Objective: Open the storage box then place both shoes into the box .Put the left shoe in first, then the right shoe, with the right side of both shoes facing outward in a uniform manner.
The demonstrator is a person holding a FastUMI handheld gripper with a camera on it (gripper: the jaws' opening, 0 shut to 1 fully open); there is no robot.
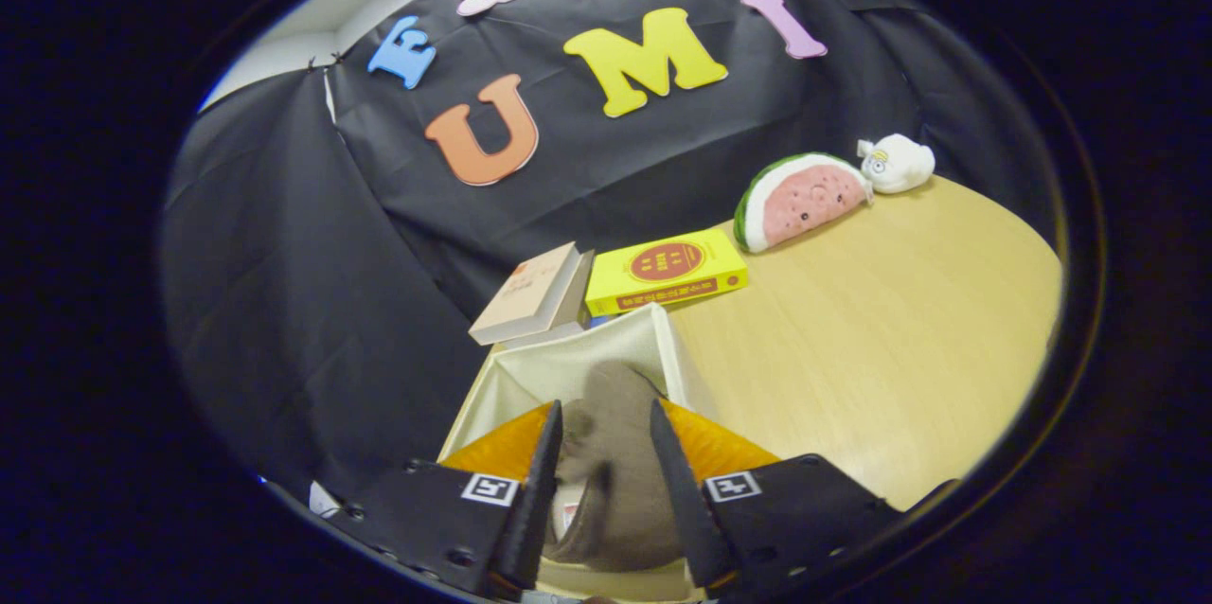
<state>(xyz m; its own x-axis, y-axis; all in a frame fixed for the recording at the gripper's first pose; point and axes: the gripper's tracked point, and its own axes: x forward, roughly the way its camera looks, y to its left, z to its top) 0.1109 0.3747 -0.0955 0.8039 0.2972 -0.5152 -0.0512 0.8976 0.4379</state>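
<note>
Your hand-held gripper point(606, 453) is clamped on a brown shoe point(611, 462), both fingers pressing its sides, holding it inside the open cream storage box point(568, 363) on the surface point(881, 339).

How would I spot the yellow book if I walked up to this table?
Start at the wooden table and find the open cream storage box, where the gripper grips a brown shoe. Just beyond the box lie two books; the yellow book lies flat, bright with a red round emblem, unlike the beige book beside it.
</note>
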